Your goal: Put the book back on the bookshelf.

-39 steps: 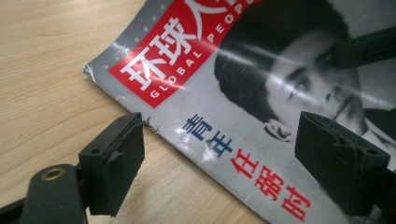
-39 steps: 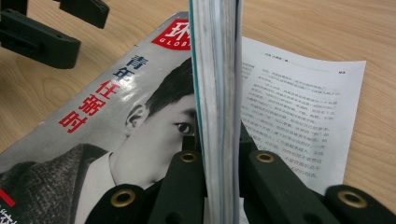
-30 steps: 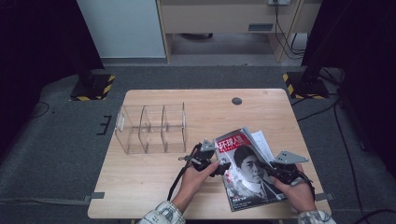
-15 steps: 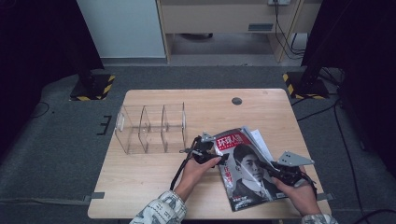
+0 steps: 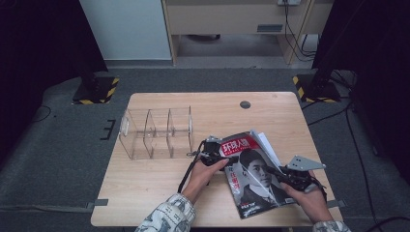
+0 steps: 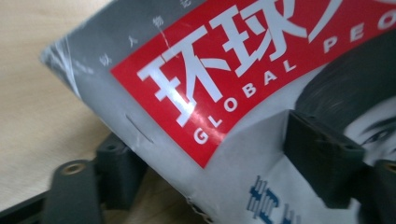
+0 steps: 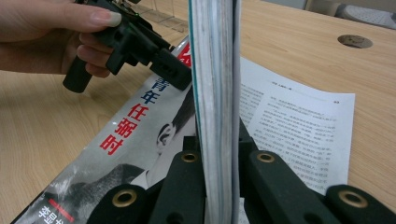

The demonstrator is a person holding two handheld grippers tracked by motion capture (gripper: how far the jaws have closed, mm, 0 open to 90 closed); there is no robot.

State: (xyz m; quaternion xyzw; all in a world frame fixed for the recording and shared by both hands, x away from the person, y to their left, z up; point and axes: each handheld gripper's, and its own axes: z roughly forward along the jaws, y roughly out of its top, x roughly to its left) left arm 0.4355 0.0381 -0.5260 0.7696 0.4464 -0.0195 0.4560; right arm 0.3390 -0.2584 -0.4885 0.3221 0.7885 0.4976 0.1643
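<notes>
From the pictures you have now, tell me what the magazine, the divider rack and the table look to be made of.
Magazine: paper with a glossy coated cover; light glares off the red title band, and thin stacked page edges show in the right gripper view.
Divider rack: clear hard plastic, probably acrylic; the tabletop shows through its walls.
Table: light wood or wood-look laminate, matte, with faint grain lines.

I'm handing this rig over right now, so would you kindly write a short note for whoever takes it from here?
Right gripper: shut on the magazine's page edge, near the table's front right.
Left gripper: jaws have just been closing around the magazine's top spine corner, one above the cover, one beneath; not yet pinching.
Loose printed page lies on the table beside the magazine.
Clear divided rack stands at the left, its slots without anything in them.
Done: magazine gripped and partly raised.
Left: finish the left grip; probably slot the magazine into the rack.
</notes>
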